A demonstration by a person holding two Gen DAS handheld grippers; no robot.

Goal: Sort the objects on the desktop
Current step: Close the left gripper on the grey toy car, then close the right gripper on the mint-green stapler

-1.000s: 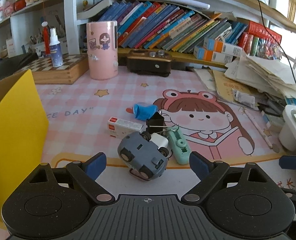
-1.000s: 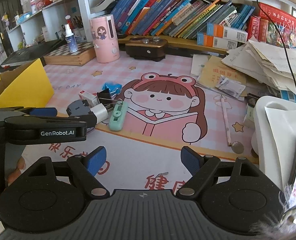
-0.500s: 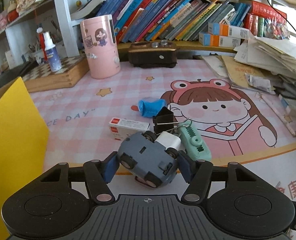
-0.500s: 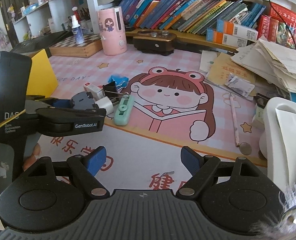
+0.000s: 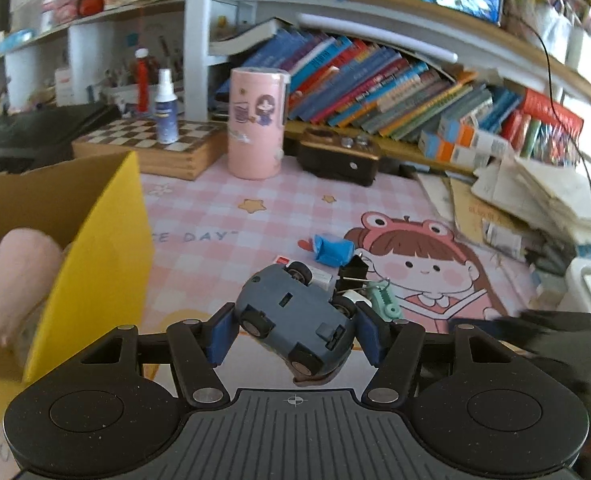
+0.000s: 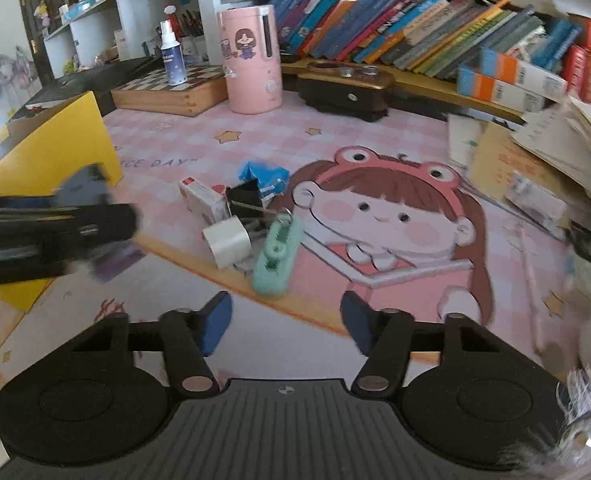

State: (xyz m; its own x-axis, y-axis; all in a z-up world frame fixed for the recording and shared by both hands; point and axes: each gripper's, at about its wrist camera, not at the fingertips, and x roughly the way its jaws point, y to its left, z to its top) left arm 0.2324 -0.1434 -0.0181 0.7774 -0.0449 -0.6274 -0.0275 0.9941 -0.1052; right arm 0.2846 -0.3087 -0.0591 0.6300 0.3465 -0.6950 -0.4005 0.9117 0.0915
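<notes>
A yellow cardboard box (image 5: 107,240) stood open at the left edge of the pink desk mat (image 5: 215,216). Just right of the box, the left gripper (image 5: 294,330) clamped a grey toy car (image 5: 295,320) upside down, clear of the mat. Farther right of the box, the right gripper (image 6: 285,322) hovered with jaws closing on nothing, just short of a mint stapler (image 6: 277,256), white charger (image 6: 228,240), black binder clip (image 6: 245,200) and small white-and-red carton (image 6: 203,200).
</notes>
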